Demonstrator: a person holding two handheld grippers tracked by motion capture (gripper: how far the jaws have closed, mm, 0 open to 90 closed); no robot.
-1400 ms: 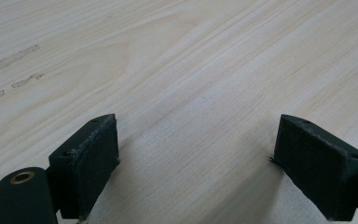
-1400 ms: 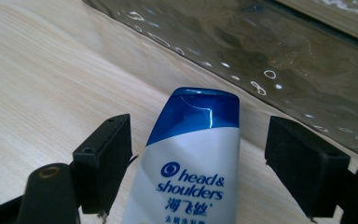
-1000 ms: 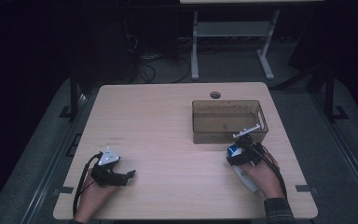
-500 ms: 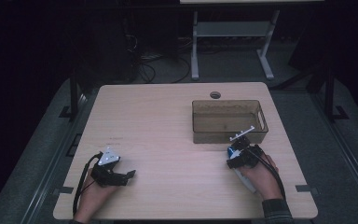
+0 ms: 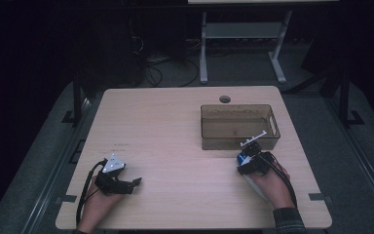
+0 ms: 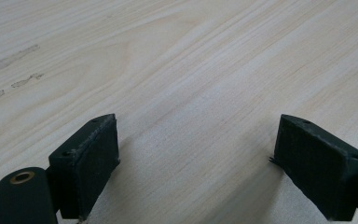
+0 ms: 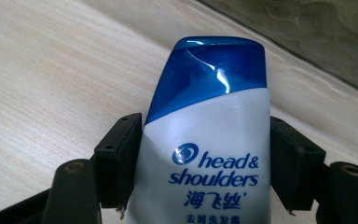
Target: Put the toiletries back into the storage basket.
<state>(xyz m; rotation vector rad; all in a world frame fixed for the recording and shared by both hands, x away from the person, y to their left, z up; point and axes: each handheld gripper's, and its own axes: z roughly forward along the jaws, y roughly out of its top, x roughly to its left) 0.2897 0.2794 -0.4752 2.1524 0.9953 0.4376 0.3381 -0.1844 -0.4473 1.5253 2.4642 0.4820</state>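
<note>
— Fingers (image 7: 119,161) of your right gripper (image 7: 205,163) are clamped on the shampoo bottle (image 7: 214,140), one black pad on each flank of the white body, just below the blue cap (image 7: 209,70). Is that a firm hold?

— It looks firm: both pads touch the bottle, and the cap points ahead of your fingertips toward the brown bin (image 5: 238,126).

— How far along are you?

— I'd judge the pick as done and the placing as left. In the high view the bottle (image 5: 244,158) sits in your right gripper (image 5: 251,155) just short of the bin's near wall, not yet over it. The bin appears to have nothing in it.

— And your other hand?

— Your left gripper (image 6: 193,163) rests on the table (image 6: 182,70), jaws spread wide with only bare wood between them, well apart from the bottle.
</note>
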